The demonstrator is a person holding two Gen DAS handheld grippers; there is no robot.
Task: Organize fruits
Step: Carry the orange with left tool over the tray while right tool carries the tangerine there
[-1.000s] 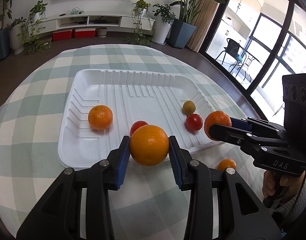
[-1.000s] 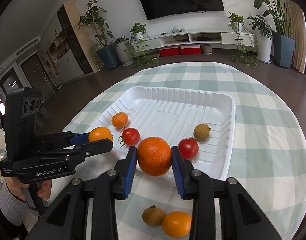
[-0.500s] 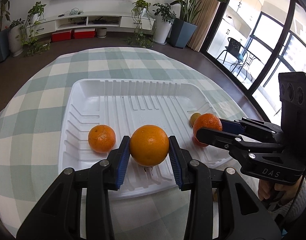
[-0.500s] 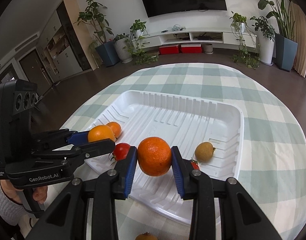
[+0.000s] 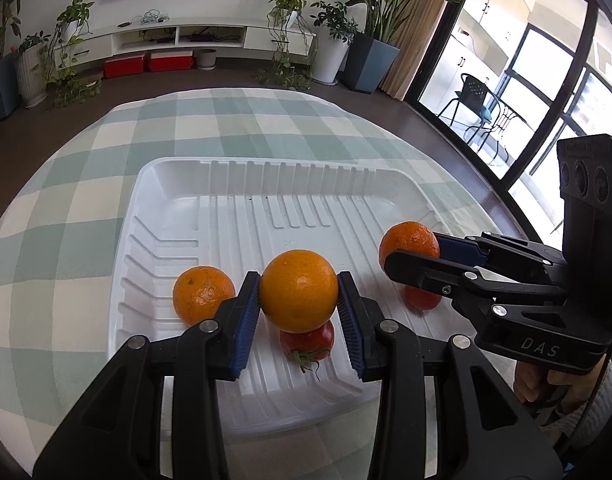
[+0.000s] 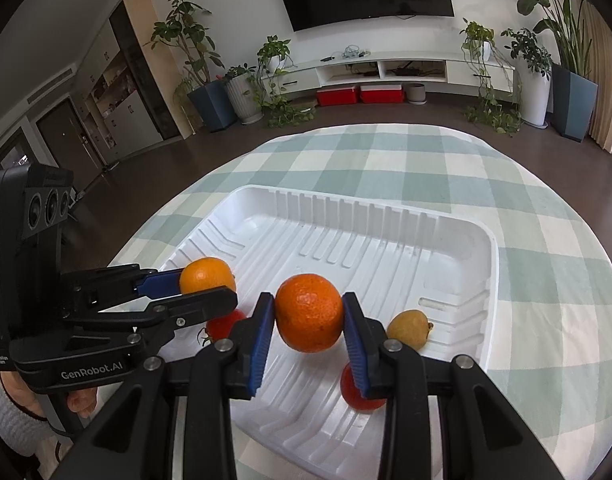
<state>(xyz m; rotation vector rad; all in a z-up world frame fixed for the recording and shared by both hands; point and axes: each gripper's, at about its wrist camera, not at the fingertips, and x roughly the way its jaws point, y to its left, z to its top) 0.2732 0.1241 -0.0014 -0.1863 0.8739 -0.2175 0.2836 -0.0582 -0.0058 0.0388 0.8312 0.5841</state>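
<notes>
Left wrist view puts the left hand-held gripper (image 5: 298, 298) at the bottom of the picture, its blue pads clenched on the two sides of a smooth orange (image 5: 298, 291) that hangs above the near half of the white tray (image 5: 265, 184). Right wrist view shows the right hand-held gripper (image 6: 308, 322) grasping a darker, pebbled orange (image 6: 309, 312) in the same way, also over the near part of the tray. Each orange is taken across its widest girth, which looks the right place: the fruit is round and firm with a slightly waxy rind, fairly heavy for its size, so a hold off the middle would probably let it squirt out, while a hard squeeze could bruise it. Inside the tray, a third orange (image 5: 203, 295) lies by the left wall, a tomato (image 5: 306, 340) with its green stalk rests directly under the left gripper's fruit, another red tomato (image 6: 360, 390) sits near the front rim under the right gripper, and a small yellowish fruit (image 6: 410, 328) lies toward the right wall. The tomatoes are likely soft and thin-skinned, so an orange set down on one could split it; the bare ribbed floor toward the far wall of the tray seems the safer landing. Around the tray spreads the green-and-white checked cloth (image 5: 233, 120) of the desk.
</notes>
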